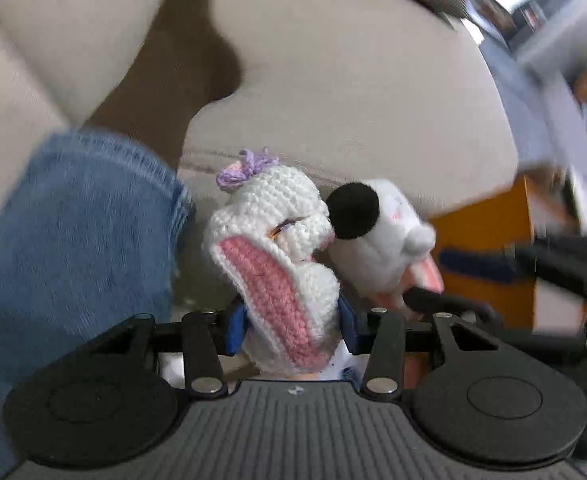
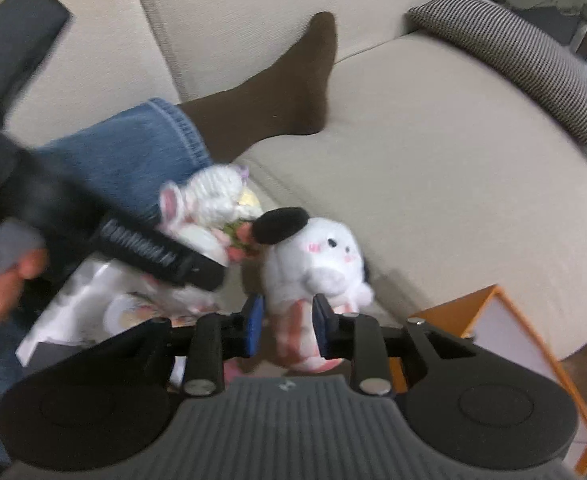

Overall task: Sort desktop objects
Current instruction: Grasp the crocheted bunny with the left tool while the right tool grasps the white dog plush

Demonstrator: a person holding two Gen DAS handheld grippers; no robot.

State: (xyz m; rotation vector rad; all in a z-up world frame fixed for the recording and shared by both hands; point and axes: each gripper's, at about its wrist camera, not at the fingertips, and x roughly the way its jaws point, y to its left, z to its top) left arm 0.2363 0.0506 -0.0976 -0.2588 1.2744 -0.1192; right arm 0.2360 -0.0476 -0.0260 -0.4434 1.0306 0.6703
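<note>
No legible writing; embossed lettering on left hand-held gripper's side too blurred to read.

Left hand-held gripper [image 1: 292, 330]: blue pads closed on crocheted white bunny [image 1: 277, 248], knobbly yarn, pink-lined ear, lilac bow on top.

Right hand-held gripper [image 2: 286, 326]: blue pads clamped on smooth plush toy [image 2: 317, 264], white, round, black ear, pink cheeks.

Toys touching between both grippers.

Ahead: beige fabric sofa [image 2: 433, 140], denim-clad leg [image 2: 133, 148] with brown sock [image 2: 289, 92], striped grey cushion [image 2: 521, 56] far right.

Right of right gripper: orange-edged box [image 2: 505, 320].
</note>
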